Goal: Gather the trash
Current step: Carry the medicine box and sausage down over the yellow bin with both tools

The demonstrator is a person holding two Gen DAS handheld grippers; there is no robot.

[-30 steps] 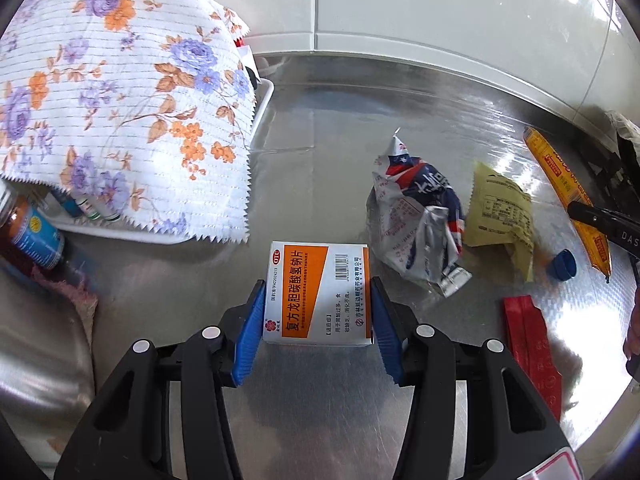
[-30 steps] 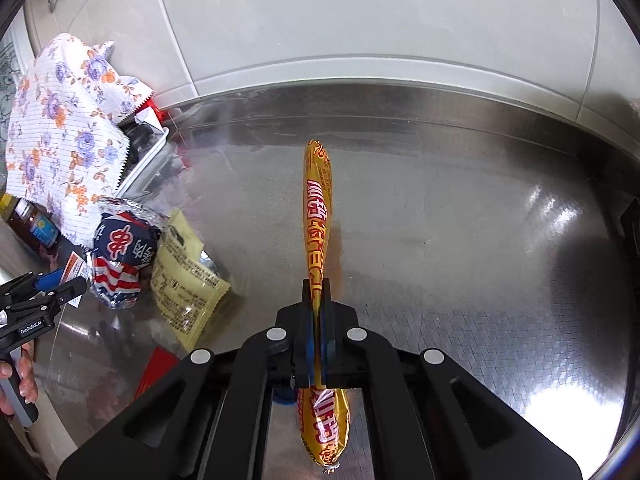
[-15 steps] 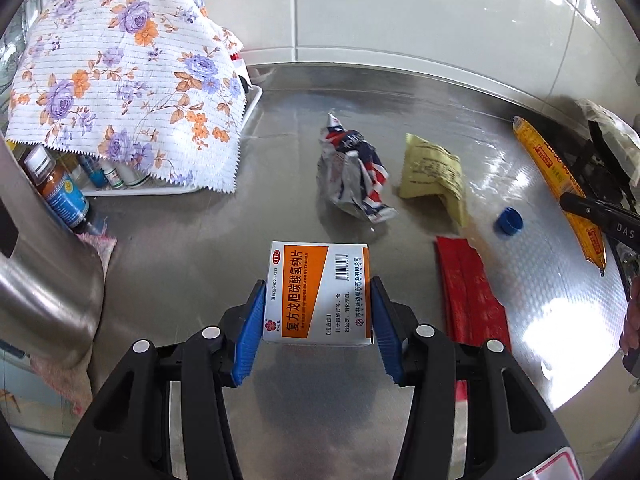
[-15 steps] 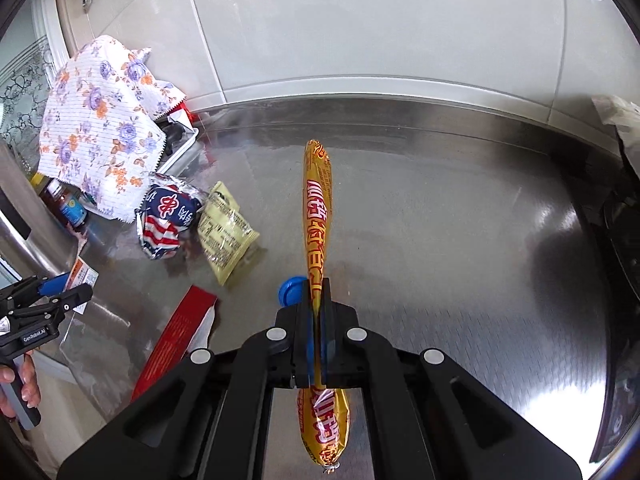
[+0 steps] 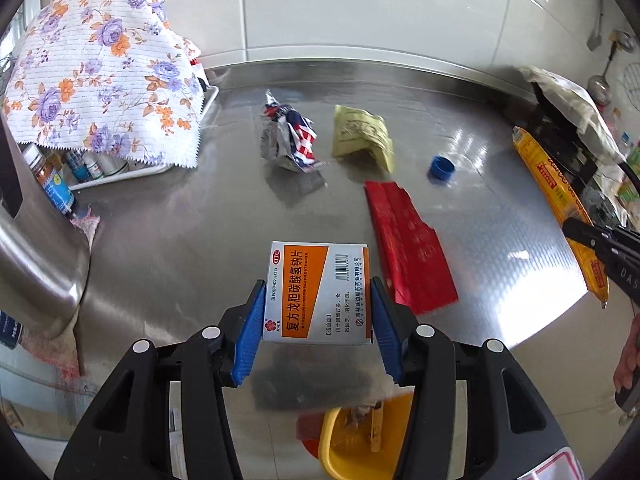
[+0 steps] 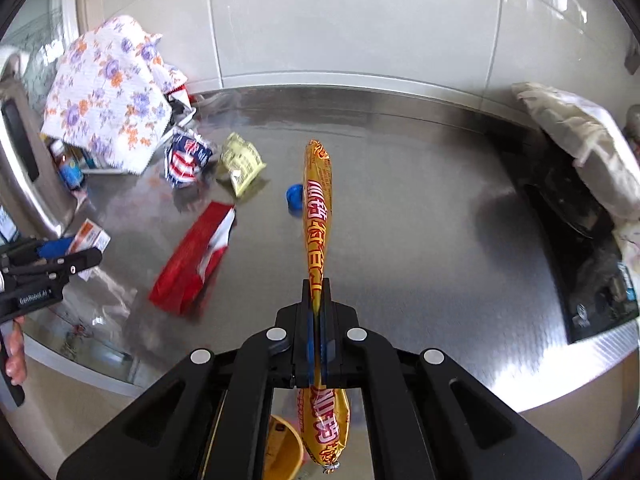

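My left gripper (image 5: 318,304) is shut on a white and orange medicine box (image 5: 318,292), held above the steel counter's front edge. My right gripper (image 6: 319,292) is shut on a long yellow sausage wrapper (image 6: 318,200), which sticks out ahead and hangs below the jaws. On the counter lie a crumpled red-white-blue wrapper (image 5: 290,140), a yellow packet (image 5: 362,138), a blue bottle cap (image 5: 442,168) and a red wrapper (image 5: 408,248). A yellow bin (image 5: 356,440) shows below the counter edge, under both grippers. The left view shows the sausage wrapper (image 5: 556,196) at the right.
A floral cloth (image 5: 100,72) covers a white tray of small bottles (image 5: 60,184) at the back left. A steel appliance (image 5: 36,248) stands at the left. A black stove (image 6: 576,240) with a pale cloth (image 6: 580,140) on it fills the right. Tiled wall behind.
Both grippers have pulled back from the counter toward its front edge with their loads. The trash looks farther away, and the yellow bin has come into view below.
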